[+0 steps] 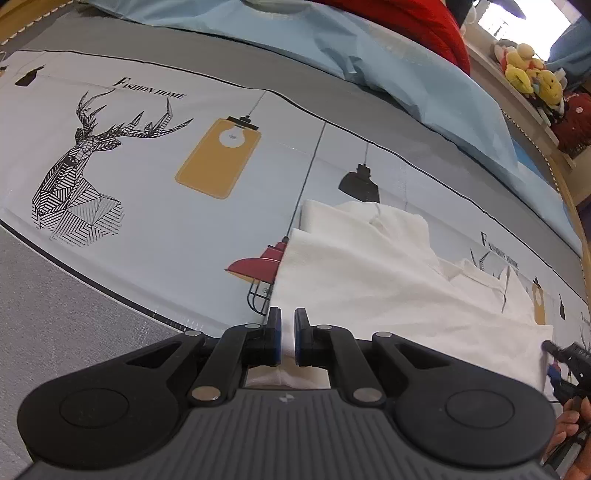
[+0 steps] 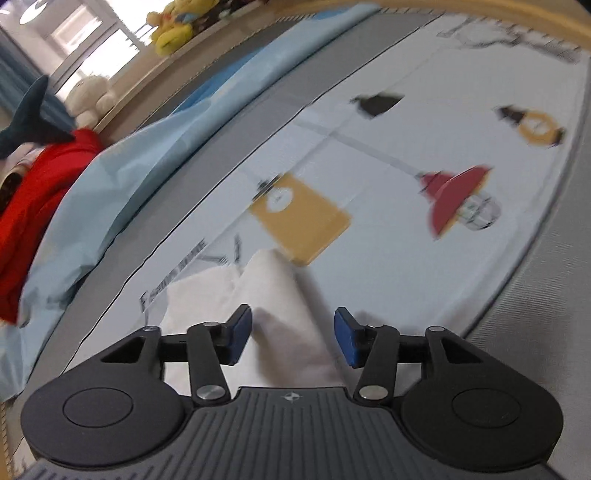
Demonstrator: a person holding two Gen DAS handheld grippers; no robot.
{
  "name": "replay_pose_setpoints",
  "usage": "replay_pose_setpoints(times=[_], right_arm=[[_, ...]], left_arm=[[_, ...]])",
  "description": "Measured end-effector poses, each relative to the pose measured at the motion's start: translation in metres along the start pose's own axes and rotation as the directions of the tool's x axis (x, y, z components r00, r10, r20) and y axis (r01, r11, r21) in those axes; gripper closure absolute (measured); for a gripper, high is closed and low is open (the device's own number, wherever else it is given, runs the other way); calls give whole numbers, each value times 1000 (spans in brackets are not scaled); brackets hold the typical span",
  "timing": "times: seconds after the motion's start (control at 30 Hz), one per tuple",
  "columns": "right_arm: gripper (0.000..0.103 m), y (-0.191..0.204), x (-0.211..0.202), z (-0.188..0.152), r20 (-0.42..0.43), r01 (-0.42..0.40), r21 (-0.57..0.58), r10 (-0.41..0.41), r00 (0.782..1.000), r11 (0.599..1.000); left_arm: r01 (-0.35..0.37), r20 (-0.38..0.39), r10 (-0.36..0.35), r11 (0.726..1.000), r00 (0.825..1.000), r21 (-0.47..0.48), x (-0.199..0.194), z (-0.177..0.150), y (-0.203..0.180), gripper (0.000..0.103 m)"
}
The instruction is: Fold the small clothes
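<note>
A white small garment [image 1: 369, 266] lies partly folded and rumpled on the printed bed sheet [image 1: 166, 206]. My left gripper [image 1: 287, 332] is shut on the garment's near left edge, and white cloth shows between its blue pads. The right gripper [image 1: 552, 360] appears at the garment's right edge, with a hand [image 1: 570, 424] behind it. In the right wrist view, which is blurred, my right gripper [image 2: 293, 332] stands open above a raised fold of the white garment [image 2: 280, 295]. Its pads are apart from the cloth.
A light blue blanket [image 1: 388, 55] and a red garment [image 1: 417, 22] lie along the far side of the bed. Plush toys [image 1: 528, 74] sit on a shelf beyond. A wooden bed frame [image 1: 570, 206] borders the sheet on the right.
</note>
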State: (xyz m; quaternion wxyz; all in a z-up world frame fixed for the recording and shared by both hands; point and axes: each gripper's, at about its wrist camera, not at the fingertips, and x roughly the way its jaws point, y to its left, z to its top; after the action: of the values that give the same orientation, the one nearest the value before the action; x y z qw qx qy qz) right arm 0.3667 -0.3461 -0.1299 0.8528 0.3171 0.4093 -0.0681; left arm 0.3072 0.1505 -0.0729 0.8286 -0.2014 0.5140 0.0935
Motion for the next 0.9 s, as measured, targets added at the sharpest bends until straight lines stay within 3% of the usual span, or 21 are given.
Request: replay_pose_setpoints(times=[0.07, 0.1, 0.23, 0.43, 0.53, 0.6, 0.67, 0.7, 0.77, 0.83, 0.9], right_arm=[[95, 15, -3, -2, 33, 15, -93, -12, 999, 996], [100, 22, -7, -1, 78, 42, -144, -31, 996, 989], [100, 20, -7, 12, 138, 98, -143, -78, 987, 985], [96, 4, -8, 22, 151, 179, -91, -164, 975, 980], [96, 17, -28, 18, 203, 117, -141, -87, 975, 983], [96, 29, -34, 14, 162, 21, -218, 15, 987, 976], [96, 34, -24, 8, 6, -99, -270, 104, 995, 958], [95, 33, -15, 3, -66, -100, -291, 84, 994, 951], [95, 22, 7, -9, -126, 46, -351, -96, 987, 935], [100, 9, 6, -8, -113, 37, -299, -74, 991, 954], [99, 10, -3, 0, -114, 32, -253, -63, 991, 967]], left_arm=[[-1, -4, 1, 1000, 1000, 1, 2, 1, 0, 96], [1, -7, -1, 1000, 1000, 3, 2, 1, -1, 96], [23, -25, -22, 999, 999, 32, 5, 0, -6, 96], [39, -47, -37, 998, 998, 53, 12, -1, -9, 96], [50, -52, -47, 997, 998, 54, 17, 0, -11, 96], [63, -59, -59, 996, 997, 57, 21, 0, -14, 96], [73, -70, -69, 996, 995, 57, 26, 0, -17, 96], [80, -76, -76, 995, 994, 59, 29, -1, -17, 96], [60, -105, -51, 995, 993, 84, 40, -4, -18, 96], [1, -133, 12, 995, 991, 97, 50, -9, -16, 96], [3, -132, 8, 996, 991, 86, 47, -8, -15, 96]])
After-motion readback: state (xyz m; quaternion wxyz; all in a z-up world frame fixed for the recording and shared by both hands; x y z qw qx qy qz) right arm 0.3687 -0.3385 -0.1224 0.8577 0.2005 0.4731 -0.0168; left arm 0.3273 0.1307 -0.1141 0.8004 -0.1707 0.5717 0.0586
